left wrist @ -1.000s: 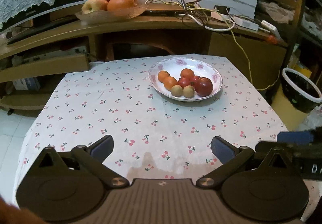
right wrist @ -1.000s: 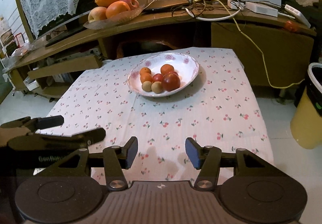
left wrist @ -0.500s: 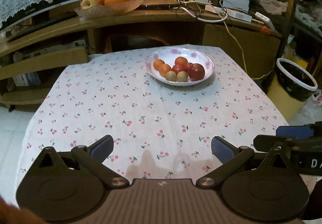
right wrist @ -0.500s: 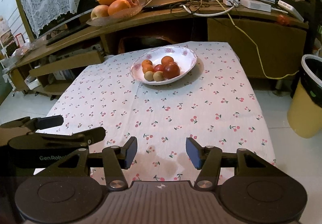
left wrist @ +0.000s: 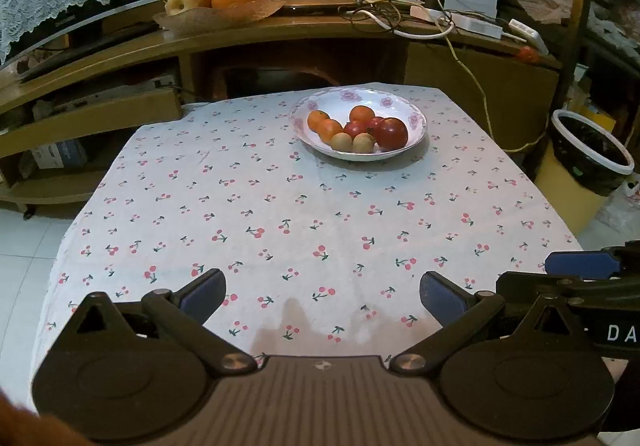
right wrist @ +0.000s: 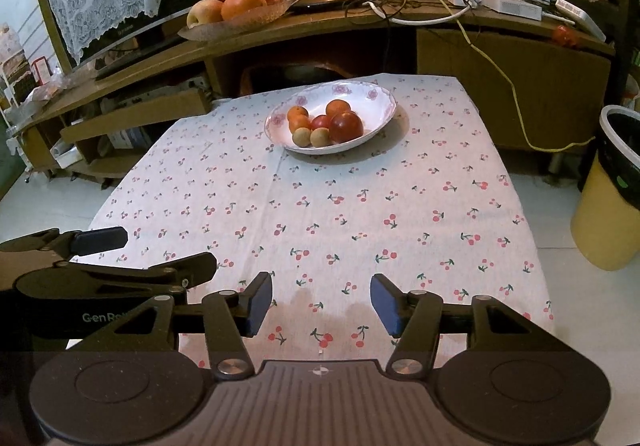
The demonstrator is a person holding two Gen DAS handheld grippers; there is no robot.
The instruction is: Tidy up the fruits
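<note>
1. We judge the task all but done, or else not begun; every small fruit on the table sits in the white plate [left wrist: 416, 125], and the cherry-print cloth [left wrist: 304, 213] around it lies bare.
2. Our left gripper [left wrist: 320, 292] hangs wide apart and empty over the near edge; our right gripper [right wrist: 320, 304] is likewise parted, grasping nothing; both are well apart from the plate.
3. The plate is shallow glazed china with pink flowers on its rim; in it lie a glossy round red apple [left wrist: 391, 132], dimpled oranges [left wrist: 324, 125] and two matte tan fruits [left wrist: 352, 141], touching in a cluster.
4. The cloth looks thin and soft.
</note>
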